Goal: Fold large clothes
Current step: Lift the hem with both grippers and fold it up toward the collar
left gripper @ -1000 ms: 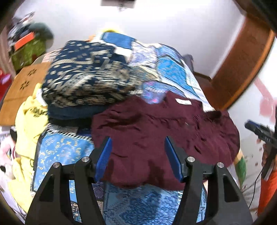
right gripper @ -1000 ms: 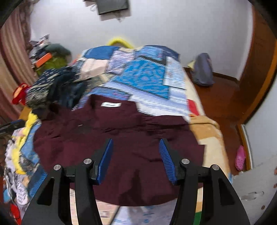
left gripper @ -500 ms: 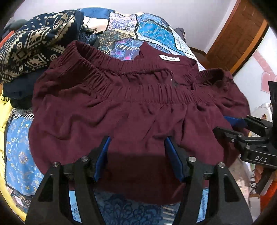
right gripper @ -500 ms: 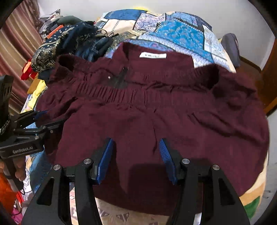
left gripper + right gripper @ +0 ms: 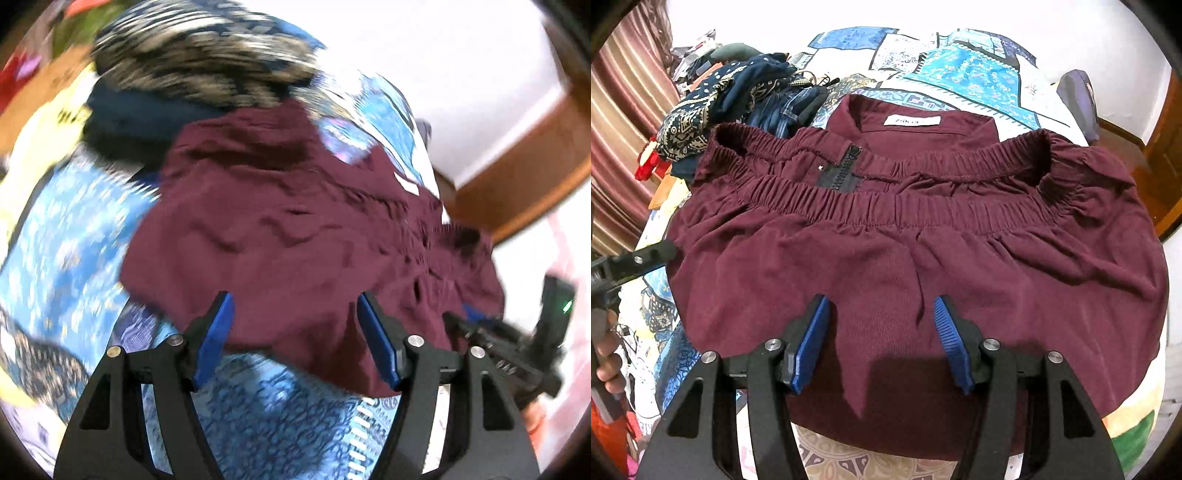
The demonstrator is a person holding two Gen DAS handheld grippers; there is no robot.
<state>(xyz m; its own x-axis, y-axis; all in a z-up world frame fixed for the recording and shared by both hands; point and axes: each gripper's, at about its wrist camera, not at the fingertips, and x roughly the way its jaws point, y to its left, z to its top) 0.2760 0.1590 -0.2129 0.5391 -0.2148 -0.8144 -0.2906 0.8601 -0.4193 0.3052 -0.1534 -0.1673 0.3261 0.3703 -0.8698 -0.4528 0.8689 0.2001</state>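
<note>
The maroon garment (image 5: 923,258) lies spread flat on the patchwork bedspread (image 5: 960,74), its elastic waistband (image 5: 905,210) turned toward the far end of the bed. A white label (image 5: 911,120) shows just beyond the waistband, and a short black zipper (image 5: 847,166) sits left of the garment's middle. The cloth is creased and wrinkled, and its near hem hangs toward the bed's front edge.

The right gripper (image 5: 881,339) hovers over the near part of the garment, its blue-padded fingers (image 5: 809,343) spread wide with nothing between them. The left gripper (image 5: 295,339) is at the garment's near left corner, fingers likewise spread and holding nothing; that view is motion-blurred, so whether it touches the cloth cannot be told.

To the left of the garment, at its far corner, stands a pile of navy patterned clothes (image 5: 713,99). A yellow cloth (image 5: 40,147) lies farther left of the garment, beyond that pile.
</note>
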